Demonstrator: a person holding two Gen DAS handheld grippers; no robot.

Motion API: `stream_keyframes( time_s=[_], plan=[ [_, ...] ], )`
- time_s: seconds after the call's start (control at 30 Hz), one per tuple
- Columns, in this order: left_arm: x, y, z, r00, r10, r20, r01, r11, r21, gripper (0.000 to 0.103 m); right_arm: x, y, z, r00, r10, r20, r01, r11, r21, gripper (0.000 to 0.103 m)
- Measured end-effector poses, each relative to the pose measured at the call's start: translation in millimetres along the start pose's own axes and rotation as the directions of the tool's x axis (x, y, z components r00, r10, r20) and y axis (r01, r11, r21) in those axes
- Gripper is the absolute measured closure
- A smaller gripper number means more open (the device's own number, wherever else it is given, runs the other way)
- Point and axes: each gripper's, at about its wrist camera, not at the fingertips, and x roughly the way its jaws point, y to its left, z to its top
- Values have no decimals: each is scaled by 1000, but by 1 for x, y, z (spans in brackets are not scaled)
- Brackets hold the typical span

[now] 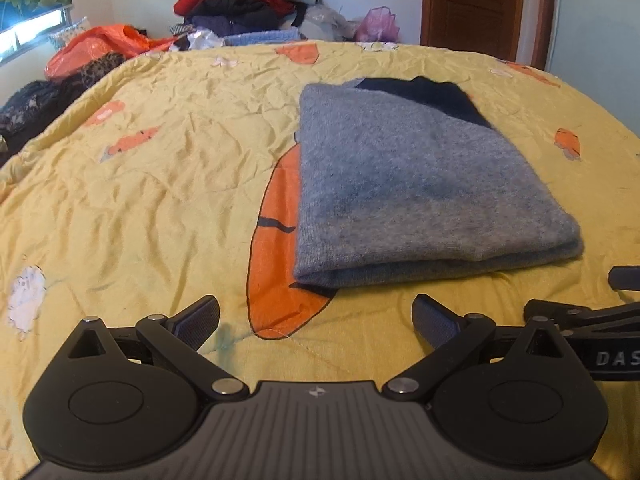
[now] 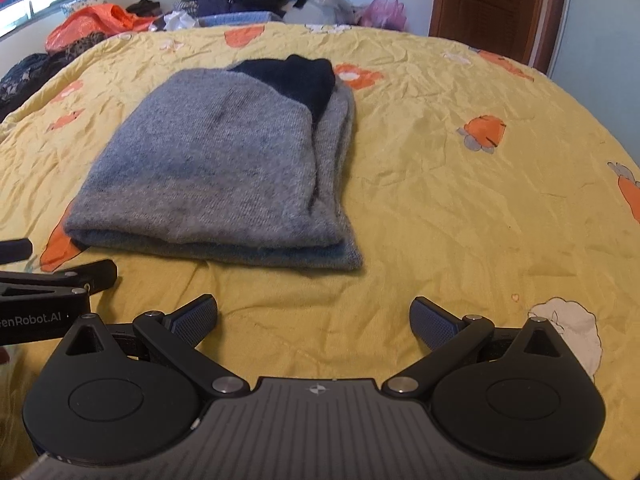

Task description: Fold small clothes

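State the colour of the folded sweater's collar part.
Dark navy collar on the grey sweater; clearest in the right wrist view.

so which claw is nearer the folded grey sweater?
Left, narrowly. The left claw sits open just short of the grey sweater at its near-left corner; the right claw is open, a bit further back, off its near-right corner.

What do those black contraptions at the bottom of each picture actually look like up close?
Each claw, left and right, is matte black plastic: two round hubs, angled link arms with silver pins, and a ribbed centre plate bearing a small emblem. The fingertips carry dark-blue textured pads. White lettering marks the sides.
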Motion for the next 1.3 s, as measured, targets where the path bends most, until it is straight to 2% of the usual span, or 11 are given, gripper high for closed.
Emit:
stream_keyframes(
  time_s=[0.1, 0.2, 0.3, 0.73, 0.93, 1.3],
  plan=[
    [-14, -4, -1, 999, 21, 33, -22, 1000, 17, 0, -6, 4, 1, 1000, -21, -10, 21, 1000, -16, 0],
    [-24, -9, -2, 994, 86, 67, -88, 996, 33, 0, -12, 6, 3, 1000, -18, -4, 18, 1000, -26, 0],
    [-26, -11, -2, 991, 128, 40, -130, 991, 40, 0, -14, 6, 4, 1000, -21, -5, 21, 999, -30, 0],
    [-19, -3, 9, 997, 40, -68, -42, 999, -29, 0, -14, 8, 6, 1000, -31, -6, 30, 999, -42, 0],
    [-21, 4, 17, 998, 10, -56, -14, 997, -77, 0, -13, 6, 10, 1000, -22, -5, 22, 999, -43, 0],
    [-22, 7, 22, 999, 5, -54, -10, 995, -98, 0, -15, 6, 16, 1000, -17, 0, 17, 999, -44, 0]
  ],
)
